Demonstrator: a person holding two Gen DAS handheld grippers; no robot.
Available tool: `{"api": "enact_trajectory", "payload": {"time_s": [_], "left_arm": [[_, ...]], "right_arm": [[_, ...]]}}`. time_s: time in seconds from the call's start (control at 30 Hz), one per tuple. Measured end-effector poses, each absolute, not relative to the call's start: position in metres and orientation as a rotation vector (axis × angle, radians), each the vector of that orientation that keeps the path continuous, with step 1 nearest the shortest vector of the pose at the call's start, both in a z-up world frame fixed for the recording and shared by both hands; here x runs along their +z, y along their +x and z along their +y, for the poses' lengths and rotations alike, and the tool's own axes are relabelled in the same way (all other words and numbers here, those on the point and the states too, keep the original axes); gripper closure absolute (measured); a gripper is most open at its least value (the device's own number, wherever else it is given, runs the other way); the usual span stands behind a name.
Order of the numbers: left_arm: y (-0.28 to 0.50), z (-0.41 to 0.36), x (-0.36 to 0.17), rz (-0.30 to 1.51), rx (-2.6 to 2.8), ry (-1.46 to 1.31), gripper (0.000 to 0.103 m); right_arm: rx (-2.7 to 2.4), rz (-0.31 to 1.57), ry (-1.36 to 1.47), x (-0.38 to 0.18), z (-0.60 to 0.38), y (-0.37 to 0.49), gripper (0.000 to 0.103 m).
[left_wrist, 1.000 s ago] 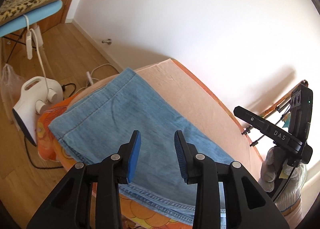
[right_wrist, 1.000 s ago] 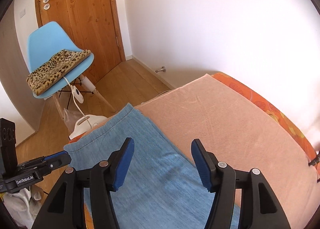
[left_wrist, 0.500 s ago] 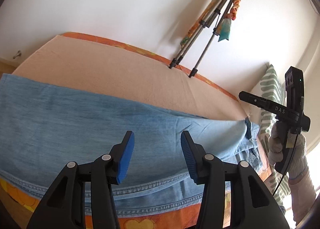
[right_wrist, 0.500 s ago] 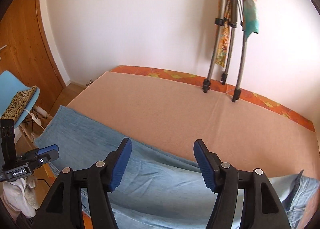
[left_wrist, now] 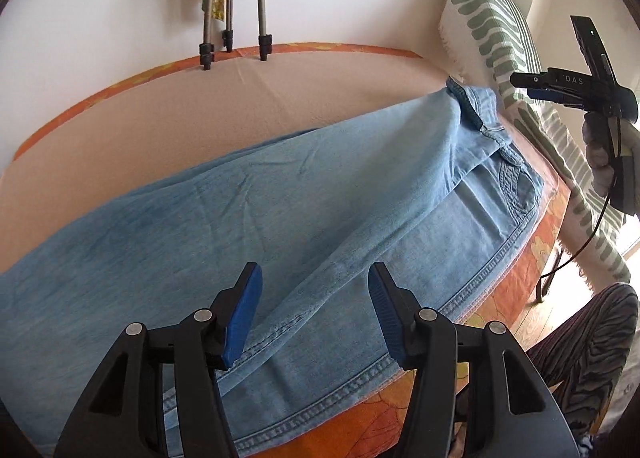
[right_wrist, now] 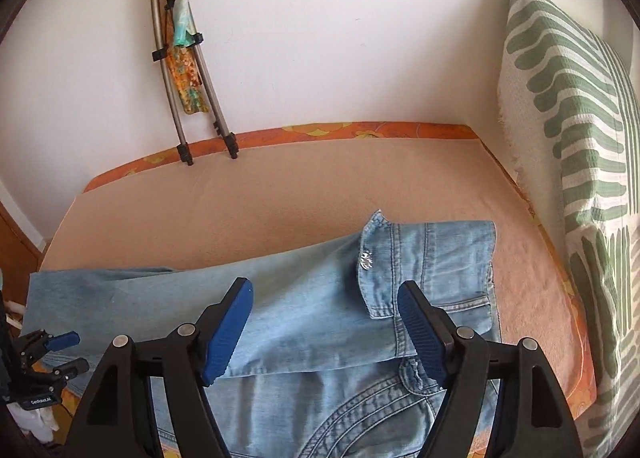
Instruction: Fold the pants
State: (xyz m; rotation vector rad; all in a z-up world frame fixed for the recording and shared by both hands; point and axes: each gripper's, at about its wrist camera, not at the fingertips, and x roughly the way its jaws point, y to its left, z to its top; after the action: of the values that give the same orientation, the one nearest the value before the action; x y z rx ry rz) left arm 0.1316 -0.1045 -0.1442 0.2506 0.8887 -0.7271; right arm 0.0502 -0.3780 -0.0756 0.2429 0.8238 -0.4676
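Light blue jeans [left_wrist: 280, 210] lie lengthwise along the bed's near edge, one leg folded over the other, the waistband [right_wrist: 432, 258] at the right end near the pillow. My left gripper [left_wrist: 314, 310] hovers above the thigh part, its jaws opening with nothing between the blue pads. My right gripper [right_wrist: 326, 328] hangs over the waistband and pocket area [right_wrist: 400, 402], jaws also opening and holding nothing. The right gripper [left_wrist: 556, 92] shows at the right edge of the left wrist view, held by a gloved hand [left_wrist: 600, 162]. The left gripper [right_wrist: 60, 354] appears at the lower left of the right wrist view.
The bed has a peach cover [right_wrist: 280, 194] over an orange patterned mattress [left_wrist: 516, 290]. A green-striped pillow [right_wrist: 580, 146] stands at the right end. A folded tripod [right_wrist: 192, 98] leans on the white wall behind. A striped trouser leg [left_wrist: 584, 346] of the person is at lower right.
Both views have swept from the hem end by the door and chair along the jeans to the waistband end. Both pairs of jaws stand wider than before.
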Motion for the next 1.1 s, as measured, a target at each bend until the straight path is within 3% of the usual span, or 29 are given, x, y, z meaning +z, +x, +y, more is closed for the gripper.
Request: {"api": "enact_trajectory", "payload": {"time_s": [0.3,0.47,0.67,0.73,0.8,0.9,0.97,1.03,1.1], "left_arm": [[0.133,-0.115,-0.162,0.932,-0.707,0.339,0.048],[0.138,-0.108,-0.167,0.956,-0.696,0.312,0.048],[0.14,-0.109,-0.169,0.943,-0.685,0.331,0.049],[0.141,-0.109,-0.172,0.96,-0.692,0.32,0.056],[0.141,-0.109,-0.174,0.975,-0.714,0.294,0.063],[0.136,-0.112,-0.174,0.953,-0.72,0.32,0.081],[0.135,-0.112,-0.172,0.94,-0.725,0.317,0.086],[0.135,-0.112,-0.17,0.943,-0.73,0.311,0.091],[0.135,-0.111,-0.17,0.937,-0.734,0.312,0.091]], "right_arm": [[-0.578,0.84,0.6,-0.134,-0.48,0.001,0.027],[-0.57,0.797,0.837,-0.164,-0.513,-0.006,0.033],[-0.561,0.792,0.917,-0.183,-0.517,0.0,0.036],[-0.57,0.791,0.9,-0.184,-0.515,0.004,0.037],[-0.583,0.771,0.912,-0.185,-0.516,0.004,0.043],[-0.594,0.754,0.929,-0.187,-0.521,0.005,0.066],[-0.577,0.739,0.934,-0.187,-0.524,0.001,0.083],[-0.541,0.709,0.961,-0.183,-0.525,-0.004,0.091],[-0.526,0.708,0.949,-0.178,-0.523,-0.007,0.091]]}}
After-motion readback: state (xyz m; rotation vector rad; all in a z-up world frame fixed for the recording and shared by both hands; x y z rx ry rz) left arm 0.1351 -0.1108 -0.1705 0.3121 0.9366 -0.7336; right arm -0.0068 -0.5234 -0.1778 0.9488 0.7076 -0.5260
